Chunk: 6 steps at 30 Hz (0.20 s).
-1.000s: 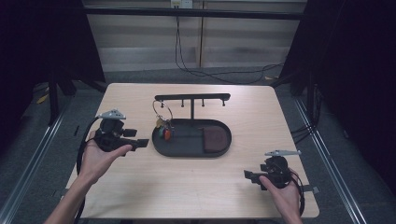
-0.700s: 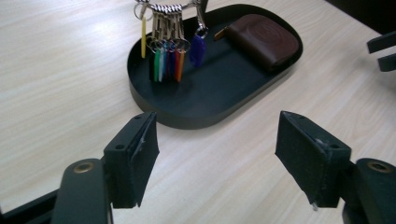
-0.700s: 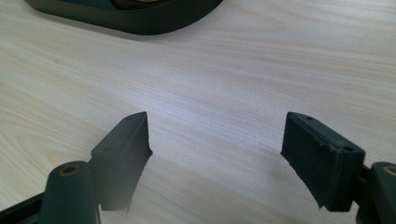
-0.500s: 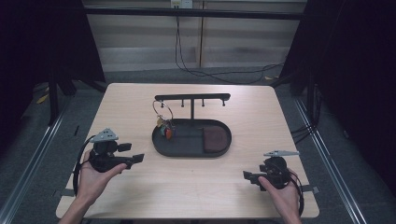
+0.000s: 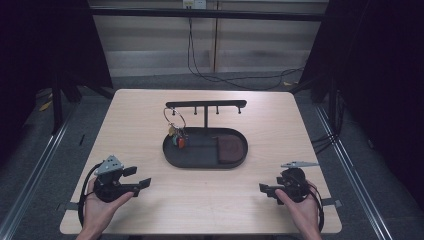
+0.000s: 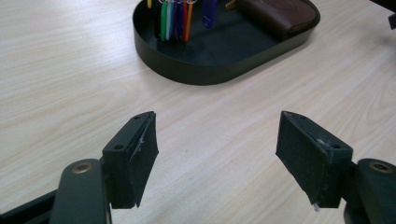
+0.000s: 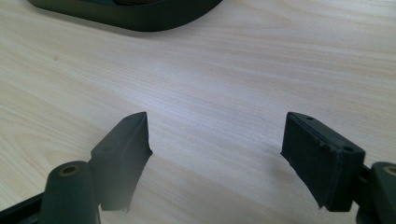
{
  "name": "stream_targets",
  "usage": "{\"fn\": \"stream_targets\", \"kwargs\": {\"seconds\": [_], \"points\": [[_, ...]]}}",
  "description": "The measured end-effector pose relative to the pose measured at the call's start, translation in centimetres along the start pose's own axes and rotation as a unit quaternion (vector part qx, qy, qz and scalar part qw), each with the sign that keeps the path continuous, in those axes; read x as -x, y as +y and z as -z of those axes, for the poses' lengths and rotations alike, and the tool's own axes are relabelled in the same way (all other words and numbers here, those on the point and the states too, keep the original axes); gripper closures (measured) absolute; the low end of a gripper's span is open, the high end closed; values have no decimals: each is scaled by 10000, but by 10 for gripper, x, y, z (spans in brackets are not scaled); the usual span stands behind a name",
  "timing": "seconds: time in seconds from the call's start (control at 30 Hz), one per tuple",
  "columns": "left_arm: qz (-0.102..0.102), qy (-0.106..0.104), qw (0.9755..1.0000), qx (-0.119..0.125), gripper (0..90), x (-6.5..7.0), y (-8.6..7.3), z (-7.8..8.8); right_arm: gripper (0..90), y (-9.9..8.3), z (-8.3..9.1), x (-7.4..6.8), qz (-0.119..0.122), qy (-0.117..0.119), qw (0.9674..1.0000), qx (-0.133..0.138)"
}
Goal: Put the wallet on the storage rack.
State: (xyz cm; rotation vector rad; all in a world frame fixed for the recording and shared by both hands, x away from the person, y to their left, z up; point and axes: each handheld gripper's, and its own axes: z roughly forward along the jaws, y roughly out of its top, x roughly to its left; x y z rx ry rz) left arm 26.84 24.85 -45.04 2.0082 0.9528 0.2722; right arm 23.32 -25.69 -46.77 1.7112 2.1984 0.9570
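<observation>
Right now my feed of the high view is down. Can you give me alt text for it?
A black oval tray sits mid-table under a hook rack, with a key ring hanging from the rack and a brown pouch in the tray. The left gripper and right gripper, both open and empty, rest at the near corners of the wooden table.

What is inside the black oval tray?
The black oval tray holds a brown pouch at one end and coloured key tags dangling from a ring on the rack above. Whatever lies under the pouch is covered.
</observation>
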Motion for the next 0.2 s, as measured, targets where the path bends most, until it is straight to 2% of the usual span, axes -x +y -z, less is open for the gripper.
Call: {"fn": "stream_targets", "kwargs": {"seconds": [0.07,0.2], "points": [[86,-21,9999,120,290,0,-3,-1,230,0,0,-1,4,17,10000,13],[90,-19,10000,37,288,-3,-8,-2,227,-1,-2,0,76,28,10000,31]]}}
